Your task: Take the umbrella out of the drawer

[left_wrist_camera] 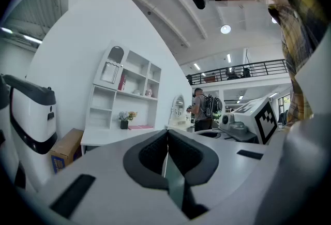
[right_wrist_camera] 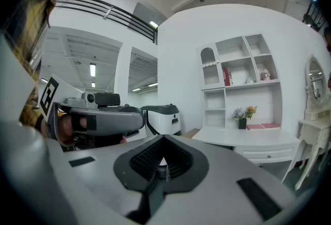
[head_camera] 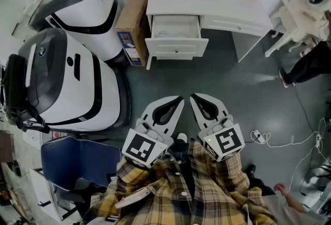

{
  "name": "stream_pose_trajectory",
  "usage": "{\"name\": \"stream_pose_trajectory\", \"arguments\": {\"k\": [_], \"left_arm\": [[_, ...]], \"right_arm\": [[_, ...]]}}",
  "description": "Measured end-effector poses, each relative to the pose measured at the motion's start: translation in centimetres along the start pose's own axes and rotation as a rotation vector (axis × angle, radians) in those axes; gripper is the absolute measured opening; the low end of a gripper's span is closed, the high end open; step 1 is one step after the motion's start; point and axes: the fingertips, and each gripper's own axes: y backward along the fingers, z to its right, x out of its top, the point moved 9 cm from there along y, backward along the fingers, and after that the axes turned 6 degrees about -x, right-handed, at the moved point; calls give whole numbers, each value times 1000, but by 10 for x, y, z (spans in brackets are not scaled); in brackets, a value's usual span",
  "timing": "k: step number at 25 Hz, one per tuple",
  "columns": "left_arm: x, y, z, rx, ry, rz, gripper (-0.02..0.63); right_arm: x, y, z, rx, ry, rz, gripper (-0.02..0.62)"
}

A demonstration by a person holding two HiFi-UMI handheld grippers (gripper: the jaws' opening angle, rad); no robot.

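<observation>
Open white wooden drawer (head_camera: pixel 176 47), top centre of the head view, stands pulled out from the white desk (head_camera: pixel 207 9), probably so its inside can be reached from above. Umbrella presumably in there; only pale contents show, and I cannot pick it out.

Left gripper (head_camera: pixel 175 104) and right gripper (head_camera: pixel 199 102) sit side by side at lower centre, close to the plaid shirt (head_camera: pixel 181 193) and well apart from the drawer. They point roughly level toward the desk. Both pairs of jaws are pressed together with nothing between them, so the approach looks not yet begun.
</observation>
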Motion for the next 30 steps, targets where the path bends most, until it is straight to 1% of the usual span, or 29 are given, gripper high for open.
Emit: {"name": "stream_pose_trajectory", "arguments": {"k": [4,11,22,30], "left_arm": [[1,-3,2,-15,-16,-1,18],[0,-10,8,-17,-22,1,19],[-6,-18,37,-17,-37,3,18],[-6,-25,45,-7,-44,-7,18]], "right_arm": [[1,1,2,1,-8,8,17],[-1,8,8,3,-9,16,17],[-11,35,15,23,-12,28,17],[-12,40,24,38,-26,32,17]]}}
